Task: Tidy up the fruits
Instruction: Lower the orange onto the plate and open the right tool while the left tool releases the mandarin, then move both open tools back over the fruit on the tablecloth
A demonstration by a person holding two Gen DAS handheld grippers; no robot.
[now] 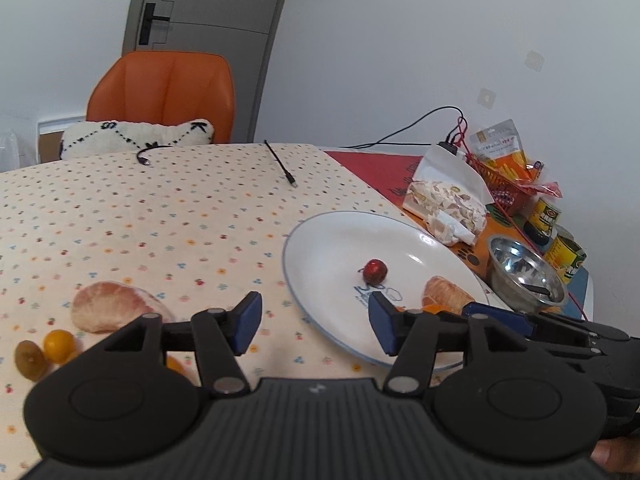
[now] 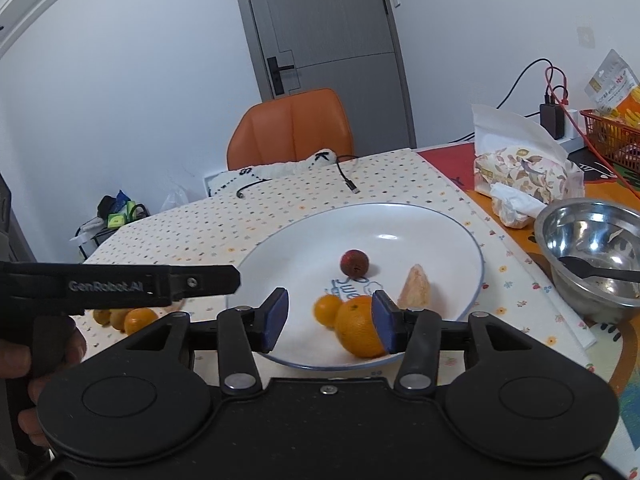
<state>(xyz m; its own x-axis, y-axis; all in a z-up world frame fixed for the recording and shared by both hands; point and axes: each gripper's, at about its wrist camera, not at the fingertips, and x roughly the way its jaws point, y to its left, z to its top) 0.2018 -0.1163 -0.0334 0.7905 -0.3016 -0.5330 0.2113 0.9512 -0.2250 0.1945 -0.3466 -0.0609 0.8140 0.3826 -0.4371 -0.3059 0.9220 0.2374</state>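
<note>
Glossy round plate (image 2: pixel 460 236) — dimpled orange (image 2: pixel 356 330)

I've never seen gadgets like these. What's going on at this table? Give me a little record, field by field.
Plate: white plate on the dotted tablecloth
On plate: red fruit, pomelo wedge, small orange, large orange
Off plate: pomelo chunk, small yellow-orange fruits
Left claw: open, empty
Right claw: open, over the plate
Nearby: steel bowl, tissue pack
</note>
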